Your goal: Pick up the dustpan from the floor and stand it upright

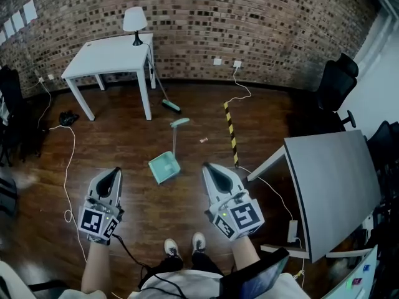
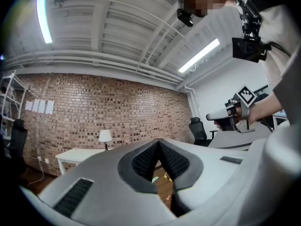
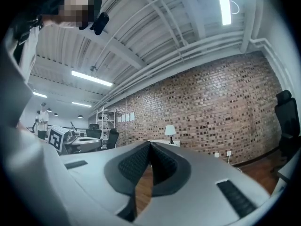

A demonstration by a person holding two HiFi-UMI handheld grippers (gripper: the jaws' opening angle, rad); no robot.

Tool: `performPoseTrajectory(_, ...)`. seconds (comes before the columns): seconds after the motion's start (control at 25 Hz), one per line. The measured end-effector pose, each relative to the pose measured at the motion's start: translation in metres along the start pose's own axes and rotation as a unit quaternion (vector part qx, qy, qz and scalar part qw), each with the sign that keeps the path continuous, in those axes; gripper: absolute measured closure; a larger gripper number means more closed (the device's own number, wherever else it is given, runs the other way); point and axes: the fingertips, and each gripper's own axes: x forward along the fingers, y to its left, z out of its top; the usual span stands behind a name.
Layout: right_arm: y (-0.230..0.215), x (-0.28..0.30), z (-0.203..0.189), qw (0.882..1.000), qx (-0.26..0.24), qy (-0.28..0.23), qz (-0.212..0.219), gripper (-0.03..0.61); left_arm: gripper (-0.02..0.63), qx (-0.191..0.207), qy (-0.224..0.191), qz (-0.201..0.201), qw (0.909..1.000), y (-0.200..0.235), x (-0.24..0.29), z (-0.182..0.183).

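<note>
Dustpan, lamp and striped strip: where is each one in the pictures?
dustpan (image 1: pixel 164 167), head view, on its green pan.
lamp (image 1: pixel 134 18), head view, on its white shade.
striped strip (image 1: pixel 231 133), head view, on its middle.

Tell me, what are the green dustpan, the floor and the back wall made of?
The dustpan looks like plastic: smooth, one flat mint-green colour, thin moulded edges. The floor seems to be polished wood or a wood-look covering: dark brown planks with a soft shine. The wall is bare brick: rough, mottled brown blocks with pale lines between them.
</note>
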Motion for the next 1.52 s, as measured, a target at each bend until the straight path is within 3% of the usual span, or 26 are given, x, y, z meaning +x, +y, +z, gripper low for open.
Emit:
performPoseTrajectory(0.32,-0.014,-0.019,0.034,0.999,-0.025,-0.03,-0.007,0.597,0.601,0.009,0.0,0.046,0.9989,-0.003,-0.008,0.022)
performPoseTrajectory(0.64,0.0,-0.03,0.038,0.999,-0.028,-0.027,-0.022,0.597,0.601,0.042,-0.011,0.047,0.998,-0.002,-0.026,0.045)
performPoseTrajectory(0.88,0.007,-0.046,0.018,0.999,-0.01,-0.007,-0.049,0.597,0.601,0.073,0.023,-0.006,0.997,-0.021,-0.037,0.023)
performPoseTrajectory(1.04,0.03,-0.059,0.006,0.999,-0.03,0.008,-0.026,0.597,0.601,0.042,0.036,0.03,0.998,-0.026,-0.062,0.014)
performPoseTrajectory(1.28,0.065,-0.101,0.027,0.998,-0.064,-0.013,-0.005,0.595,0.601,0.036,0.043,0.034,0.9979,-0.086,-0.097,0.024)
performPoseTrajectory(1.52,0.081,-0.212,0.019,0.996,-0.079,0.002,0.03,0.597,0.601,0.032,0.036,0.043,0.9979,-0.185,-0.151,0.047)
